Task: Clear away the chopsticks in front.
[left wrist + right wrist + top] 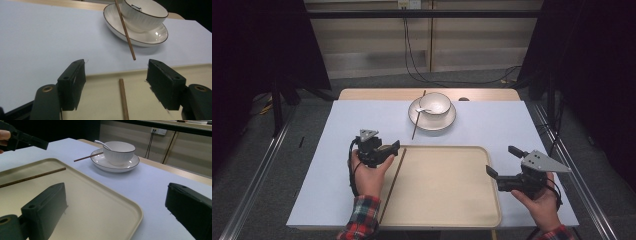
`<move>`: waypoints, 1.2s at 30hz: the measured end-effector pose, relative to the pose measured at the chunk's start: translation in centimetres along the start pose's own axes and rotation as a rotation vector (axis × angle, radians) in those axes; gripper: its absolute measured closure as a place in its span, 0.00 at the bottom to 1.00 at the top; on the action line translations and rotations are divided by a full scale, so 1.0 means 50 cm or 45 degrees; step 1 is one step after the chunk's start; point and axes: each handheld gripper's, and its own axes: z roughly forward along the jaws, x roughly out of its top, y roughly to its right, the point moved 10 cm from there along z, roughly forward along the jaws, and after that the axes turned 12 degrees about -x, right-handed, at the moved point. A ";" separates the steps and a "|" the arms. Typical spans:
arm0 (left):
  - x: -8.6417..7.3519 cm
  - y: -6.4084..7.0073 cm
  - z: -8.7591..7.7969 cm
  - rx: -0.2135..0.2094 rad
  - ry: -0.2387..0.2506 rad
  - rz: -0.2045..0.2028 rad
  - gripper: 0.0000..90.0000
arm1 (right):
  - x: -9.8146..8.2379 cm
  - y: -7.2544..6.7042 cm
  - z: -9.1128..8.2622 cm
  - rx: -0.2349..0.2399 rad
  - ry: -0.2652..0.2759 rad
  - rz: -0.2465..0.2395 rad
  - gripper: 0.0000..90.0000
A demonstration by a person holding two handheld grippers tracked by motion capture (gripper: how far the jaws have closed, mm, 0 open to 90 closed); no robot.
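cream tray [447, 200], brown chopsticks [393, 182], white dark-rimmed ribbed bowl [435, 103], pale blue table cover [352, 125], red plaid sleeves [362, 215].

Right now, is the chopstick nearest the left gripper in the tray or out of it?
In. The chopstick lies flat along the left edge of the tray, below the open left gripper.

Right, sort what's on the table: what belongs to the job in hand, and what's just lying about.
In the job:
- chopstick in the tray, between the open left gripper jaws
- tray
- chopstick on the plate
- plate, bowl, spoon

Lying about:
- cables on the floor
- wall socket
- right gripper, open, idle beside the tray
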 end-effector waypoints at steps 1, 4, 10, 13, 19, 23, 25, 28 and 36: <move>0.006 -0.001 0.006 -0.001 -0.001 0.003 0.35 | 0.000 -0.001 0.000 0.001 -0.001 0.001 0.04; 0.025 -0.003 0.023 -0.011 0.013 0.019 0.33 | -0.001 -0.001 0.000 0.007 -0.001 0.000 0.04; 0.039 -0.017 0.066 -0.016 -0.020 0.039 0.30 | -0.002 0.001 -0.001 -0.001 -0.005 0.002 0.04; 0.046 -0.017 0.086 -0.033 -0.022 0.040 0.28 | -0.001 0.000 -0.002 0.004 -0.005 0.005 0.04; 0.057 -0.016 0.125 -0.050 -0.046 0.056 0.26 | -0.002 -0.002 0.000 0.002 -0.007 -0.007 0.04; 0.065 -0.023 0.142 -0.039 -0.052 0.063 0.26 | -0.001 -0.002 -0.003 0.007 0.000 -0.003 0.04; 0.071 -0.024 0.151 -0.040 -0.052 0.076 0.26 | -0.001 -0.002 -0.002 0.006 0.001 -0.001 0.04; 0.077 -0.025 0.167 -0.027 -0.067 0.099 0.27 | -0.001 -0.004 -0.004 0.011 -0.002 -0.008 0.04; 0.085 -0.009 0.204 -0.060 -0.097 0.112 0.41 | -0.001 0.003 -0.004 0.004 0.002 0.001 0.04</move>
